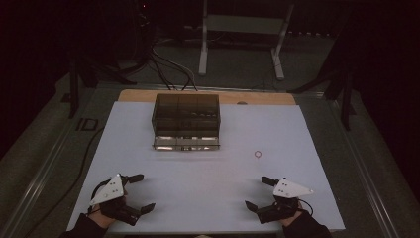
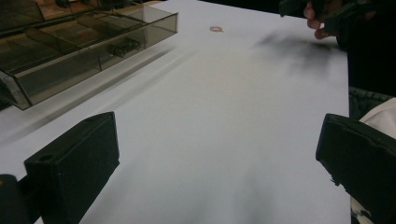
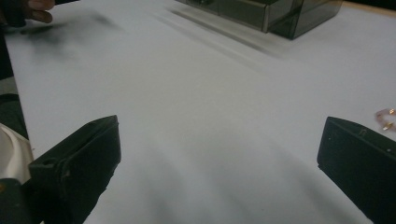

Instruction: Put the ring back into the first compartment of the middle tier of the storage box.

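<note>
A smoky see-through compartment box (image 1: pixel 185 121) stands at the back middle of the white table top (image 1: pixel 198 198). It also appears at the upper left of the left gripper view (image 2: pixel 70 51) and the top of the right gripper view (image 3: pixel 275 14). A small pinkish ring (image 1: pixel 257 154) lies on the white surface to the box's front right, far off in the left gripper view (image 2: pixel 216 29) and at the right edge of the right gripper view (image 3: pixel 386 119). My left gripper (image 1: pixel 142 192) (image 2: pixel 217 158) and right gripper (image 1: pixel 258 192) (image 3: pixel 217 158) rest near the front edge, both open wide with nothing between the jaws.
A wooden strip (image 1: pixel 138 95) shows behind the white sheet. Beyond the table are cables (image 1: pixel 168 64) and a pale metal stand (image 1: pixel 237 29) on the floor. The opposite hand appears at the top of each gripper view (image 2: pixel 322 18) (image 3: pixel 32 7).
</note>
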Demonstrator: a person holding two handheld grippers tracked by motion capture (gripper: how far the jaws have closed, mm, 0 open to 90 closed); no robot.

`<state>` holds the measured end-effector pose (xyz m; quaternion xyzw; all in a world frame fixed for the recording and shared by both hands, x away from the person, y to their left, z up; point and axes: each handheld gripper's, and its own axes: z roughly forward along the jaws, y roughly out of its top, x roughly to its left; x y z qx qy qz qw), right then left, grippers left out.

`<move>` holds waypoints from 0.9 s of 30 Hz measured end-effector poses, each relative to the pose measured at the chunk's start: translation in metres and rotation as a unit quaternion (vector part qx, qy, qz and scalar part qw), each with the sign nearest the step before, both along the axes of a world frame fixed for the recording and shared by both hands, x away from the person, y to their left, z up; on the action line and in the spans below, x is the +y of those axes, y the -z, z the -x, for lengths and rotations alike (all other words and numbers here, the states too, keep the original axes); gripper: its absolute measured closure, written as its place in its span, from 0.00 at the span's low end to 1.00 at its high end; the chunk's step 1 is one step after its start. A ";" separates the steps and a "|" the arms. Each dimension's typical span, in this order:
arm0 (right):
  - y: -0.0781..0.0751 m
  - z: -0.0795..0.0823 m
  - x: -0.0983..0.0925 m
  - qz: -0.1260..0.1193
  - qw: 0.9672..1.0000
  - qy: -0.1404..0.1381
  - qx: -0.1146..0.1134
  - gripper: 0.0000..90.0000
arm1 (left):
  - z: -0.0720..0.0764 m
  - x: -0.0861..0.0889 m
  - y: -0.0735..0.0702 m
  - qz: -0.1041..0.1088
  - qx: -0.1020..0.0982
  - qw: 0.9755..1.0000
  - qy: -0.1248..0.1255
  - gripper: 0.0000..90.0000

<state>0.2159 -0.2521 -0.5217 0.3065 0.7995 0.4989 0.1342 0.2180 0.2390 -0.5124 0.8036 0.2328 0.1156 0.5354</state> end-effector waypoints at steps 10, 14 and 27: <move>0.000 0.000 0.000 0.011 1.000 -0.006 0.007 0.00 | 0.001 0.000 0.000 0.001 -0.002 1.000 0.004 0.01; -0.003 0.001 0.002 0.017 1.000 -0.003 0.004 0.00 | 0.002 0.000 0.000 0.002 -0.001 1.000 0.008 0.01; -0.019 0.004 0.011 -0.005 0.999 -0.034 -0.008 0.00 | 0.004 0.003 -0.002 0.009 -0.004 1.000 0.011 0.01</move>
